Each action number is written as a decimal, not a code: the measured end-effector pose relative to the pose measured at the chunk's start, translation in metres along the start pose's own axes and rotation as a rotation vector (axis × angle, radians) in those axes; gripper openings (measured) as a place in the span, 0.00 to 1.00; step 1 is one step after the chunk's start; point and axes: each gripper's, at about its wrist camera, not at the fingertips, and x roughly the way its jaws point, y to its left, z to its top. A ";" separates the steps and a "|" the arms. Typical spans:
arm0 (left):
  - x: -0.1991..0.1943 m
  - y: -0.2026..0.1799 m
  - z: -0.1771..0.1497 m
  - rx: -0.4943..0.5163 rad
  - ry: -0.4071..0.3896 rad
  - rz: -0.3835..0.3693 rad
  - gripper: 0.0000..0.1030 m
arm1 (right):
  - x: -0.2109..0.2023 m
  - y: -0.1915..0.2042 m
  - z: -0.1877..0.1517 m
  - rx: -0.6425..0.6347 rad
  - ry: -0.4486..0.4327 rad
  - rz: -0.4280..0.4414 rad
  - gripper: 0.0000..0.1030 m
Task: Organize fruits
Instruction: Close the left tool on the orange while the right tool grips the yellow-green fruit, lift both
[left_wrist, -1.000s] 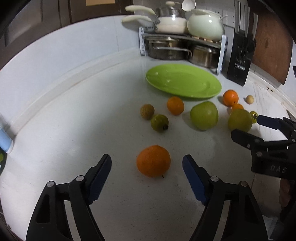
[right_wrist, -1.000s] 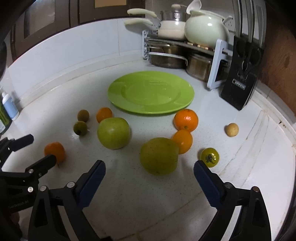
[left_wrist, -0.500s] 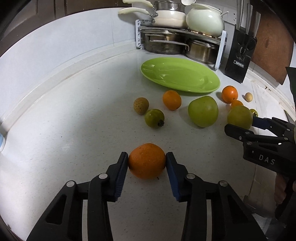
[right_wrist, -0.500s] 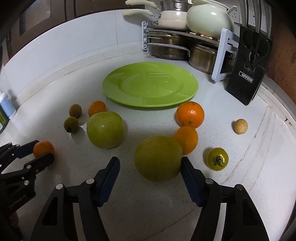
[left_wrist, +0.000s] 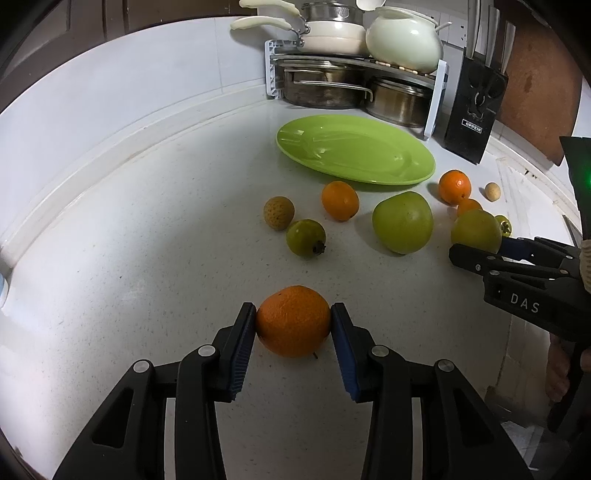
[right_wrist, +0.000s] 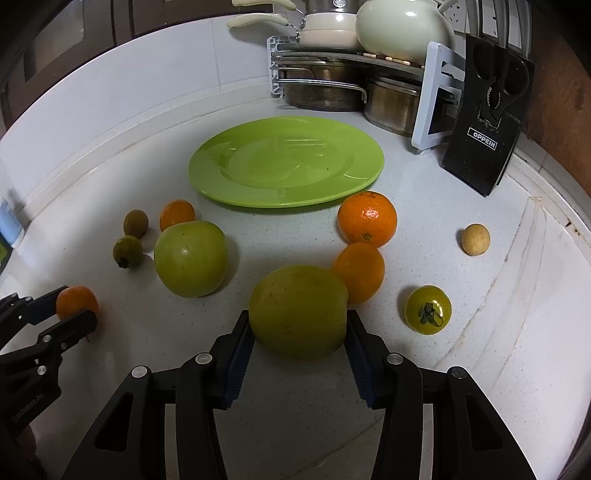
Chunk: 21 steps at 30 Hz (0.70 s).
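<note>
The left tool (left_wrist: 293, 325) pinches an orange (left_wrist: 293, 320) resting on the white tabletop (left_wrist: 147, 258), both blue pads touching its sides. The right tool (right_wrist: 298, 325) clamps a yellow-green apple (right_wrist: 298, 310), whose bulk hides part of a small orange (right_wrist: 360, 271) behind it. The green plate (right_wrist: 284, 162) lies toward the tabletop's back edge, bare. Both tools' handles are cut off at the bottom of each view.
</note>
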 end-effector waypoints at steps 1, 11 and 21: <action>-0.001 0.000 0.000 0.003 -0.004 -0.001 0.40 | -0.001 0.001 -0.002 0.003 -0.001 -0.001 0.47; -0.008 0.003 0.011 0.030 -0.041 -0.037 0.40 | -0.015 0.004 0.000 0.020 -0.027 -0.021 0.47; -0.017 0.004 0.037 0.073 -0.099 -0.125 0.40 | -0.041 0.009 0.017 0.056 -0.073 -0.054 0.47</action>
